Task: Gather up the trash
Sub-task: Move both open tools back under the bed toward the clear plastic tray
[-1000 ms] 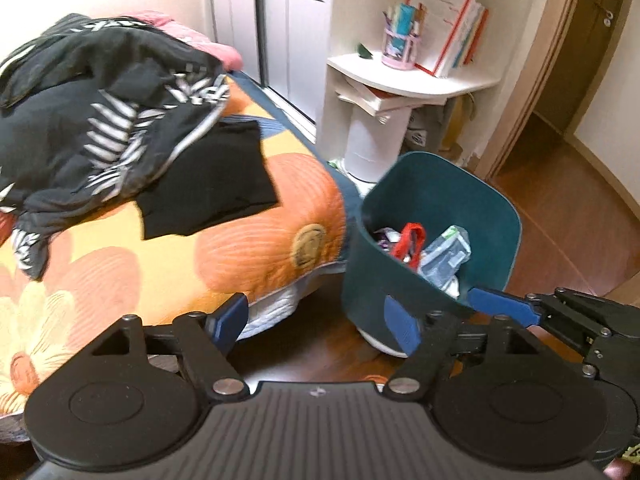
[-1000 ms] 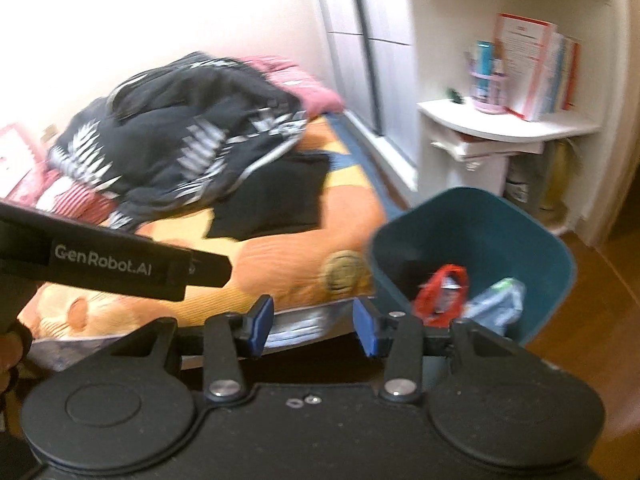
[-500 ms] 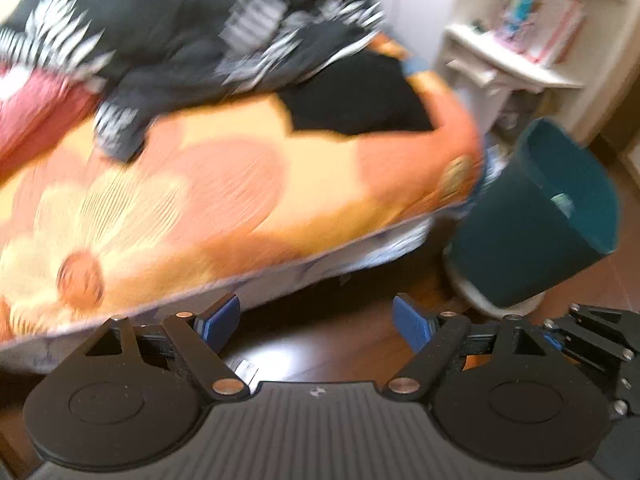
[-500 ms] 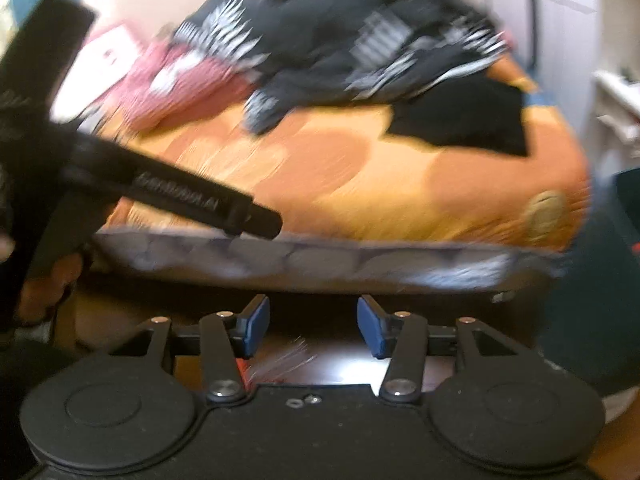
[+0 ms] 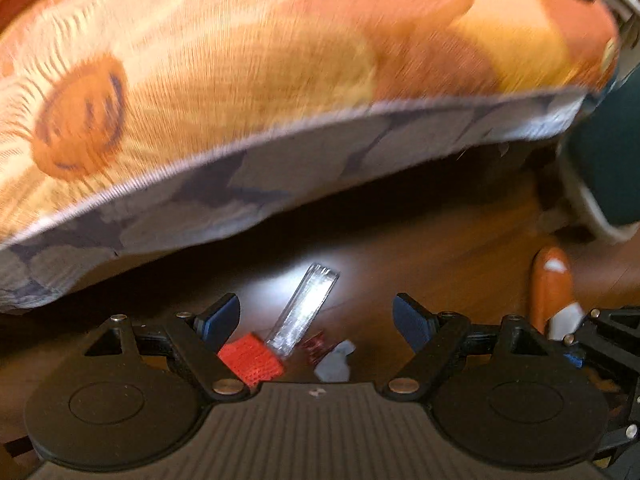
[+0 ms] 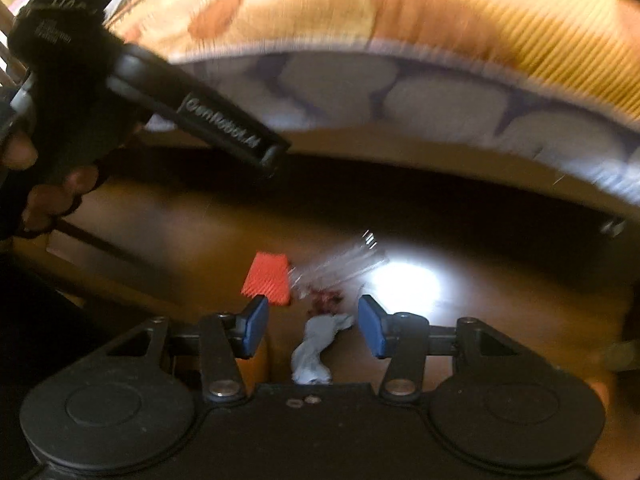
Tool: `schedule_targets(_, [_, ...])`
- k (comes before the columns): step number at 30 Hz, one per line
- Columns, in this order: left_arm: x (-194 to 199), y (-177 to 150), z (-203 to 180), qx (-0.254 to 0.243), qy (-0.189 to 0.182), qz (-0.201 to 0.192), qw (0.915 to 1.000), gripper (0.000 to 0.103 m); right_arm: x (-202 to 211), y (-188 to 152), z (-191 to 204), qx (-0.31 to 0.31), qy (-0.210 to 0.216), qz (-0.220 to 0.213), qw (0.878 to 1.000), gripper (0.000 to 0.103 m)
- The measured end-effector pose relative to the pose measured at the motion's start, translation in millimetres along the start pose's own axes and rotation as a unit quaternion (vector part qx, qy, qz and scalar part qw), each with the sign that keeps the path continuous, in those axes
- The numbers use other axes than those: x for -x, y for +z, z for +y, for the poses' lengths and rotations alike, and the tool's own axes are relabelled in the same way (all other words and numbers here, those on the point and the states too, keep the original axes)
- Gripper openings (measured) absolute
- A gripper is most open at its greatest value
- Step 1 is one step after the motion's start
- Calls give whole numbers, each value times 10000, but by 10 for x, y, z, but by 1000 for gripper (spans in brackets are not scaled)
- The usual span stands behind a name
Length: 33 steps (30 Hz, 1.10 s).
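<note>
Trash lies on the wooden floor by the bed: a red mesh piece, a clear plastic wrapper, a small dark red scrap and a crumpled grey-white tissue. My left gripper is open above the wrapper. My right gripper is open with the tissue between its fingers, apart from both. The teal trash bin stands at the right edge of the left wrist view.
The bed's orange flowered cover and grey-white skirt overhang the floor just beyond the trash. An orange and white object lies on the floor at the right. The left tool's handle crosses the right wrist view.
Both grippers have swung left away from the bin and dropped low to the floor beside the bed. The trash pieces have come into view. Both stayed open.
</note>
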<state>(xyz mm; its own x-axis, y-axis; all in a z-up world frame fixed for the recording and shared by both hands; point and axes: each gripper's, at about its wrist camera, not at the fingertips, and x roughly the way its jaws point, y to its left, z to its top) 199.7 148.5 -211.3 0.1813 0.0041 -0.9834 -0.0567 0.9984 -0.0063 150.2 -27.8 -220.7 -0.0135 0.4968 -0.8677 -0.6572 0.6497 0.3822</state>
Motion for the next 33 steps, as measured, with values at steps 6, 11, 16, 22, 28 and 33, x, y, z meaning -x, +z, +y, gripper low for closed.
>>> schedule_targets(6, [-655, -9, 122, -353, 154, 425, 9984, 84, -725, -170, 41, -211, 131, 742, 9969, 50])
schedule_targets(11, [-1126, -5, 198, -399, 123, 634, 9971, 84, -1329, -294, 67, -299, 23, 1286, 9912, 50])
schedule_targets(16, [-1515, -83, 299, -376, 47, 799, 9961, 84, -1804, -319, 17, -333, -78, 1584, 9868, 50])
schedule_targets(22, [-1998, -149, 432, -295, -11, 1025, 9943, 84, -2343, -235, -152, -672, -166, 1718, 9827, 50])
schedule_targets(28, [-2415, -259, 470, -241, -134, 1239, 9919, 84, -2788, -274, -207, -678, -386, 2129, 9740, 50])
schedule_targets(33, [-2608, -262, 390, -298, -263, 1228, 9916, 84, -3040, -329, -228, -691, -407, 2433, 9666, 50])
